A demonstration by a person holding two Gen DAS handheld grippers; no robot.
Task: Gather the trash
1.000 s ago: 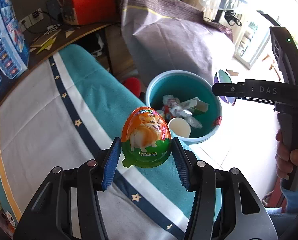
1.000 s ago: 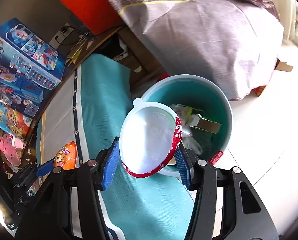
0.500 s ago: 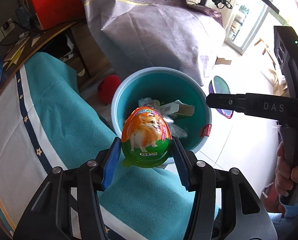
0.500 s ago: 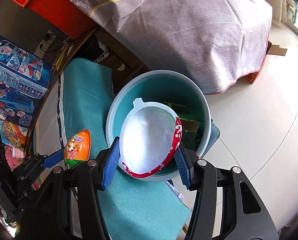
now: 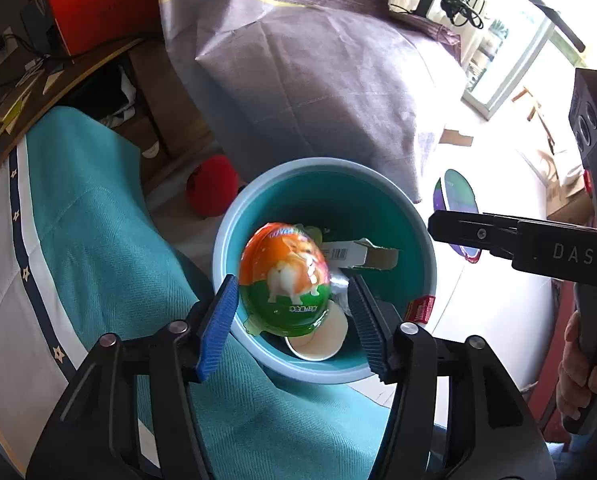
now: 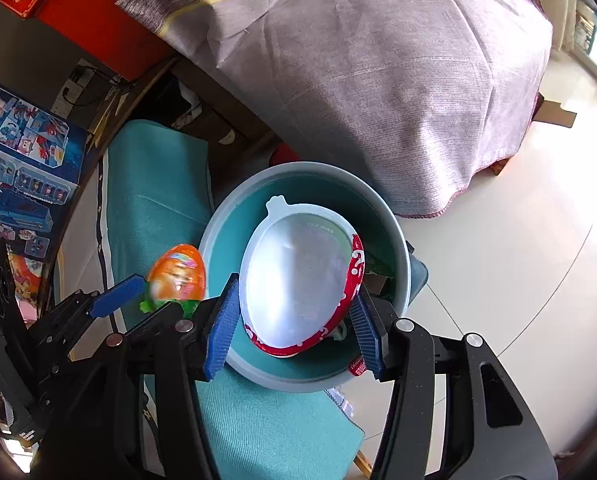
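The bin (image 5: 418, 240) already holds trash: a flattened carton (image 5: 362, 254), a paper cup (image 5: 318, 344) and some wrappers lie at its bottom, so earlier items appear to be collected. Two pieces are at the drop point now. The left gripper (image 5: 290, 312) hangs over the bin's near side with its pads spread wider than the orange-and-green egg (image 5: 284, 276); the egg looks tilted and slightly blurred, with a gap showing on its right side, so it seems to be released and on its way down into the bin, though I cannot tell for sure that it is free of the left pad. The right gripper (image 6: 294, 320), just beside the left one and also over the bin, is closed on a white egg-shaped half shell with a red rim (image 6: 302, 276), its open side facing the camera. What remains, as I judge it, is letting that shell go into the bin. The teal cloth-covered surface (image 5: 98, 240) beside the bin shows no loose trash in these views, but much of it is out of frame.
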